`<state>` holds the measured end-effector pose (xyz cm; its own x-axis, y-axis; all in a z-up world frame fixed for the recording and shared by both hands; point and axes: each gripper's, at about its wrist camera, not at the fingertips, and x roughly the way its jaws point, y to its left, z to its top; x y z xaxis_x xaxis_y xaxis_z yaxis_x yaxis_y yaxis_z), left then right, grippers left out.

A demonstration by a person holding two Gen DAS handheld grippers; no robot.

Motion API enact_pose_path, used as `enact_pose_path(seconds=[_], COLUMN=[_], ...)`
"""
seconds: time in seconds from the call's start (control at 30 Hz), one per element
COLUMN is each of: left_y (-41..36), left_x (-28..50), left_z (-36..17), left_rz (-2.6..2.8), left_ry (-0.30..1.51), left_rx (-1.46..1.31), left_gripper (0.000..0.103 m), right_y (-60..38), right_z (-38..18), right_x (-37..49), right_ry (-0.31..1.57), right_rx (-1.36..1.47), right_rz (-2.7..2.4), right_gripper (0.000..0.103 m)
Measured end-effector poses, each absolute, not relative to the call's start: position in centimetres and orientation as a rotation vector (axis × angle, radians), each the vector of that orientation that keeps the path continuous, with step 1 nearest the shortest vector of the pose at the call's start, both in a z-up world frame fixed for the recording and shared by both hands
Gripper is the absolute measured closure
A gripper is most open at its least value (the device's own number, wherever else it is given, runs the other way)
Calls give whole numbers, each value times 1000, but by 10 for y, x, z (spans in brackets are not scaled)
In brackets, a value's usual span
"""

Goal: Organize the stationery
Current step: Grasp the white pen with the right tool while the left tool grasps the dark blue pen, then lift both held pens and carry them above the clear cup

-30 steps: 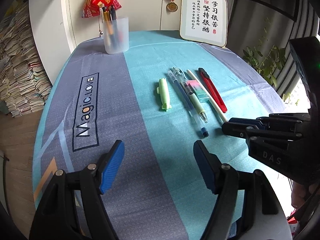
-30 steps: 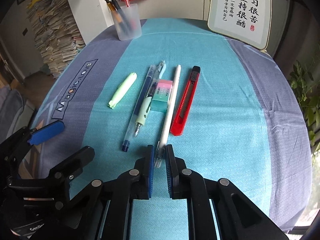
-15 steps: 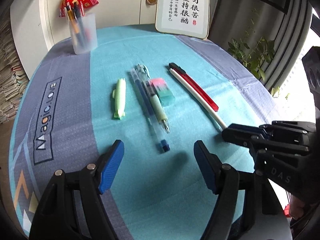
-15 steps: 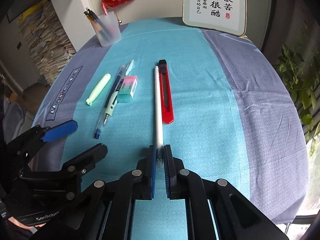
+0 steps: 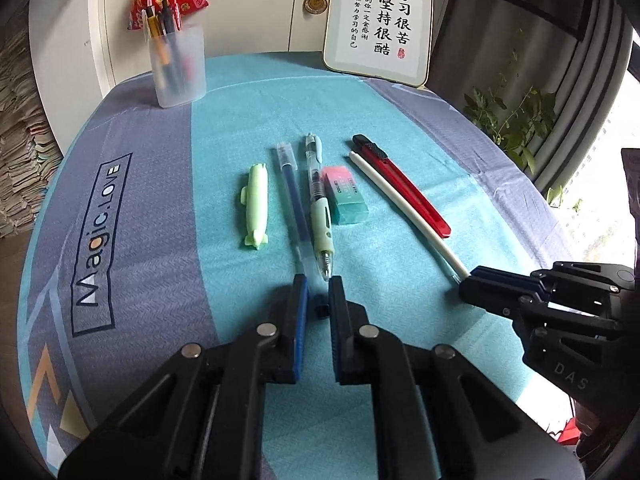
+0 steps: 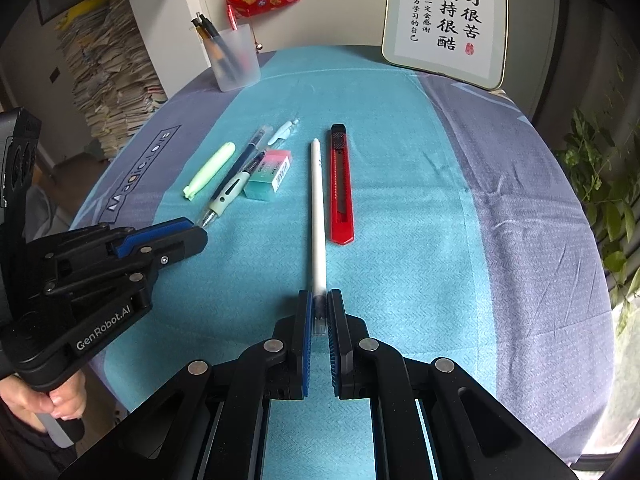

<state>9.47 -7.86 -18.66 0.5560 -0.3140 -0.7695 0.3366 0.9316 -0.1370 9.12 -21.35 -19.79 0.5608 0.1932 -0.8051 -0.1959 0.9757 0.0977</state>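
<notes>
Left wrist view: the left gripper (image 5: 318, 300) had just been closing, and its blue pads (image 5: 301, 320) were clamped on the near end of the clear pen with the blue refill (image 5: 290, 188), whose dark tip showed in the narrow gap between them. The rest of that pen ran away from the jaws across the teal stripe of the tablecloth (image 5: 248, 92). Just right of it, with its point almost at the right pad, lay the green-grip pen (image 5: 320, 216), and the pink-and-teal eraser (image 5: 345, 196) sat against that pen's far side. To the left of the clear pen lay the pale green whale-shaped piece (image 5: 256, 200), apart from it.

In the right wrist view, the right gripper (image 6: 318, 308) was clenched on the clear near end of the long white pen (image 6: 317, 208), which stretched straight ahead from the jaws. The red utility knife (image 6: 341, 188) lay parallel just to its right; I could not tell whether the two touched.

Farther out, a frosted pen cup (image 5: 178, 68) holding several pens stood at the back left of the table, and a framed calligraphy plaque (image 5: 378, 24) leaned at the back right. A hand (image 6: 60, 400) gripped the left tool's handle at the lower left edge of the right wrist view.
</notes>
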Motion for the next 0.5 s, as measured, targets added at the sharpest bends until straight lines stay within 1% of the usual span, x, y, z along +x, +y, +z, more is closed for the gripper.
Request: enact_pose_path(seconds=[0.17,0.5], left_y=[-76,-60], left_x=[87,78], left_z=[-183,-151], left_rz=[-393,-384], left_ry=[900,826], left_rx=[18,-6], left_gripper=[96,98], right_y=[-223,-229], right_z=[-196,-160], right_x=[92,82], right_ry=[959,854], right_rx=[80,80], right_rz=[226,228], right_gripper=[94,94])
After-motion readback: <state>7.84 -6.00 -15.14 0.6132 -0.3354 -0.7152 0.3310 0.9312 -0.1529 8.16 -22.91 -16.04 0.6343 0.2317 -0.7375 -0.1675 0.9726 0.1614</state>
